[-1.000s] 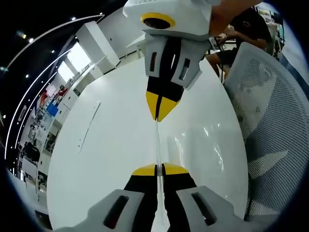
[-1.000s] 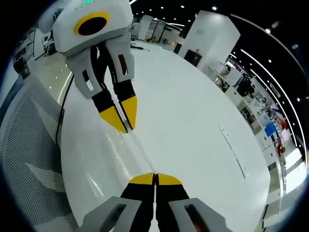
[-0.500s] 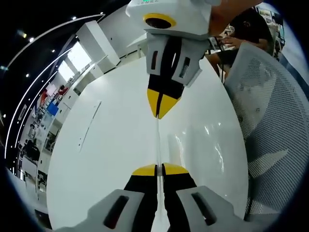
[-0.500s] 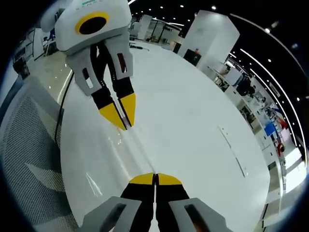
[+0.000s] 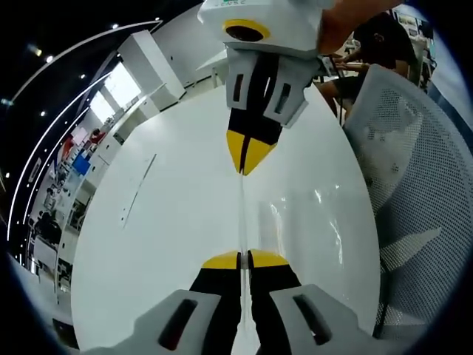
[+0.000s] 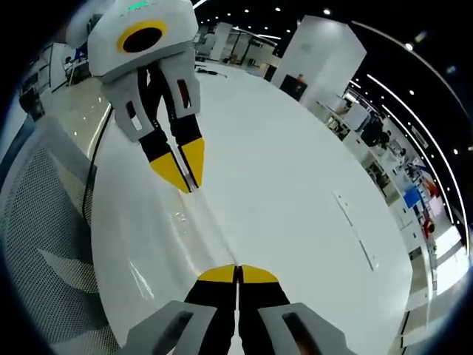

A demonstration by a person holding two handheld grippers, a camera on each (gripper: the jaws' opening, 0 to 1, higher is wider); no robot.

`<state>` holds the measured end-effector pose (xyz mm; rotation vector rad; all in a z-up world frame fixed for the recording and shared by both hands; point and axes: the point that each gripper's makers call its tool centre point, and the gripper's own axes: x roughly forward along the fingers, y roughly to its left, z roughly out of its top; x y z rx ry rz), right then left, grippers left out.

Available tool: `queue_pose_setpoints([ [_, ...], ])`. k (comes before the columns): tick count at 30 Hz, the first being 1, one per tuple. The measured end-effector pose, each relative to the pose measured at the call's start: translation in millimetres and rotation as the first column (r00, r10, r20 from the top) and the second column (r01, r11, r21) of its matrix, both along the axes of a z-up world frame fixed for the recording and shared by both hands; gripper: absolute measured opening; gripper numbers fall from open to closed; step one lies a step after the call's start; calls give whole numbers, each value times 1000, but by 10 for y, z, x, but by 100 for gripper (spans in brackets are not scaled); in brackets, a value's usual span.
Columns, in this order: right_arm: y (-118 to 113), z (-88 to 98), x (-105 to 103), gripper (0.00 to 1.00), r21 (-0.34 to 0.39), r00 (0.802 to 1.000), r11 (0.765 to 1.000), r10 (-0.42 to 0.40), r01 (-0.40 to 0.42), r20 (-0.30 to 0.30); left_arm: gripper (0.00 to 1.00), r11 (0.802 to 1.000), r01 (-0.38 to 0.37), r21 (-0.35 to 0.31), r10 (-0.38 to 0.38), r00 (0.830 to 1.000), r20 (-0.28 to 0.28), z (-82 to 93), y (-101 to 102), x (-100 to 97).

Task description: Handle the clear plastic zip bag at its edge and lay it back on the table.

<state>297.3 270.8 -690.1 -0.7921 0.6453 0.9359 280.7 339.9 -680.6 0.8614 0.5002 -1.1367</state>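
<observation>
Stretching between the two tools, the clear plastic zip bag (image 5: 242,214) runs edge-on as a thin, nearly invisible line above the glossy white round tabletop (image 5: 170,244). In the left gripper view, the left hand-held gripper (image 5: 244,259) has its yellow-tipped black jaws pressed together on the near end of that edge, and the right hand-held gripper (image 5: 243,171) comes down from the top of the view with its tips pinched on the far end. To the right of the tabletop stands a pale grey mesh-backed office chair (image 5: 414,192), with a seated person in dark clothes (image 5: 373,44) beyond it.

In the right gripper view the chair (image 6: 44,222) sits at the left, the left hand-held gripper (image 6: 188,188) reaches down from the upper left with tips together on the bag edge (image 6: 211,229), and the right hand-held gripper (image 6: 237,274) clamps the near end at the bottom.

Compared with a second ago, the opposite gripper has drawn slightly farther from each camera, so the visible span of bag edge between the two pairs of tips is a little longer. Both grips remain closed, and the bag stays held rather than lying flat.
</observation>
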Motion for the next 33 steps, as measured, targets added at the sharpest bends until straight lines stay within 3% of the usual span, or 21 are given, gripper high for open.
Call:
queue_pose_setpoints([
  [33,-50,71,-13,0,-1,1000,1000,-13,13,2,0,1000,-25,10,25,1000,-2,-23,162,16],
])
